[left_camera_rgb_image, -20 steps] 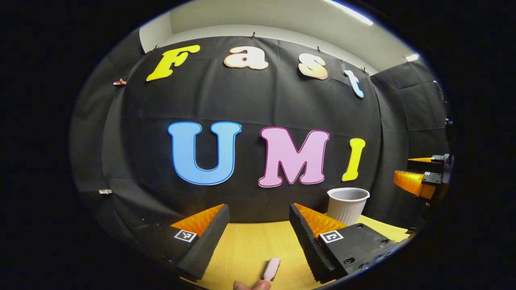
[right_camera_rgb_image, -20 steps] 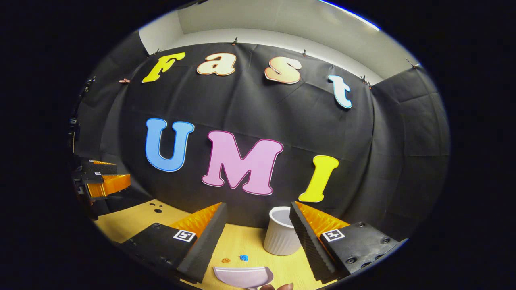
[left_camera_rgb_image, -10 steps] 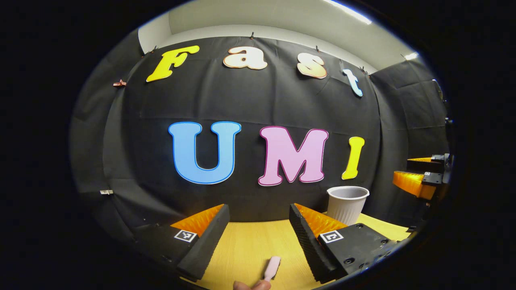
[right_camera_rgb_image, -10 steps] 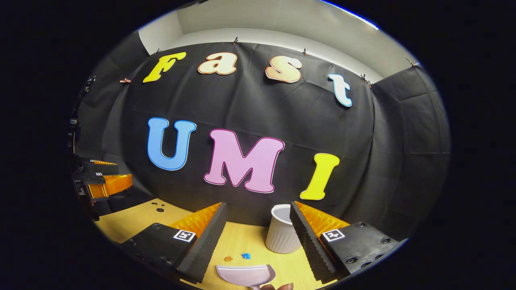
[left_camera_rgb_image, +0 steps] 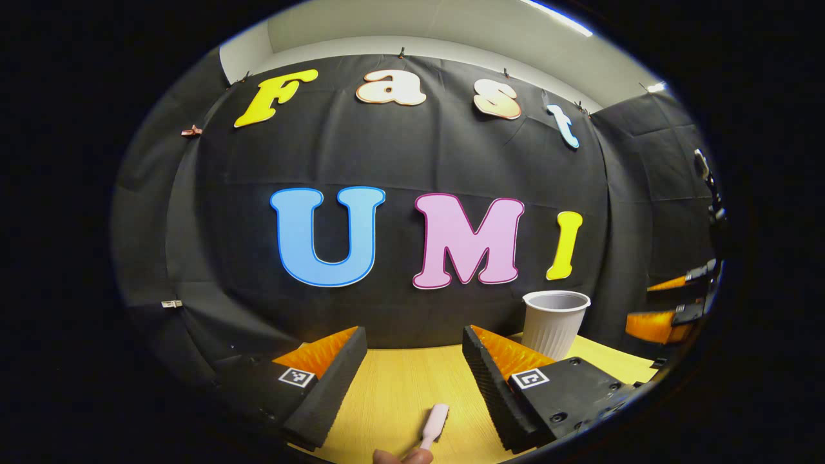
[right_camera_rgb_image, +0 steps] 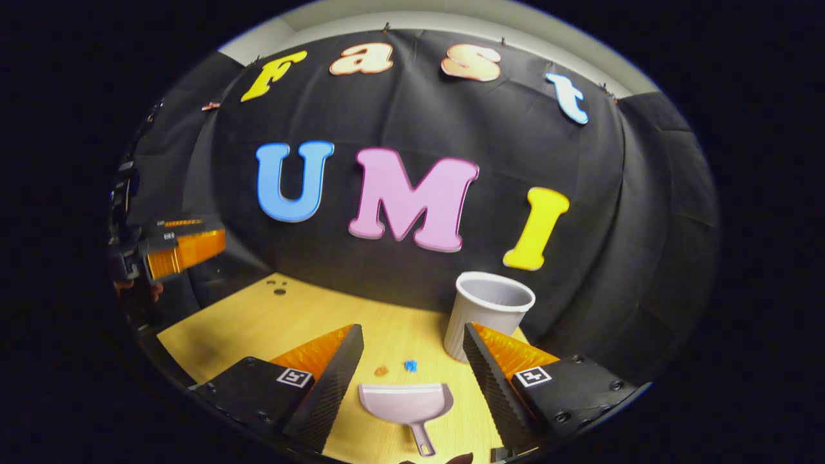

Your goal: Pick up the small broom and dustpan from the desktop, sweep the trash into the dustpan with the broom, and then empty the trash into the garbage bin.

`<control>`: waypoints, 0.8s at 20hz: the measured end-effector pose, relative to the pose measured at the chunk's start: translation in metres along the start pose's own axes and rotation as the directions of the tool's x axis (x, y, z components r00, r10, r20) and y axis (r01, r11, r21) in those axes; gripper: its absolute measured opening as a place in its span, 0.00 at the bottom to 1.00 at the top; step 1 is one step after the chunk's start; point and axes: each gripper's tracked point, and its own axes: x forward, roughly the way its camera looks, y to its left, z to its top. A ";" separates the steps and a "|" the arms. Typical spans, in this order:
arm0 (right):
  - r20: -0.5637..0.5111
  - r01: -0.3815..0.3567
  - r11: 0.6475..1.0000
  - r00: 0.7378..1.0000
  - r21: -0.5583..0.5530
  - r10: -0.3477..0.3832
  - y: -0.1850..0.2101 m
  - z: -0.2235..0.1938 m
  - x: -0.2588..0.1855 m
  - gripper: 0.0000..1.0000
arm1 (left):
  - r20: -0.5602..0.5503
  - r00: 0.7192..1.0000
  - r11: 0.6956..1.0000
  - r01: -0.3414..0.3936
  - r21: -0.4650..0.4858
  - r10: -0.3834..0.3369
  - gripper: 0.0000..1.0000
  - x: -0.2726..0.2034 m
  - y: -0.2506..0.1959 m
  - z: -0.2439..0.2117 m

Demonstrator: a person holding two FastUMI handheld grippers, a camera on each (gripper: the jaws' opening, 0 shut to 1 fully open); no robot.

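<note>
Both tools lie ungrasped on the yellow wooden desktop, so the pick-up step is in hand: the right gripper hangs spread wide above the pale pink plastic dustpan, and the left gripper, equally spread, has the pale pink broom handle at its 6 o'clock. From the dustpan, two small trash scraps lie at 12 o'clock and the white ribbed plastic bin at 1 o'clock. Next, each gripper probably needs to descend and close on its handle.

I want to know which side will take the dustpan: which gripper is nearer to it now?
Right. The right gripper hangs open just above the dustpan, which lies between its fingers. The left gripper is far off to the side, above the desktop's edge.
</note>
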 end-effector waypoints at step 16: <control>-0.648 -0.068 0.996 0.757 0.050 0.085 -0.011 -0.282 0.046 0.90 | -0.113 0.991 0.997 -0.070 0.038 0.074 0.95 -0.010 -0.008 -0.031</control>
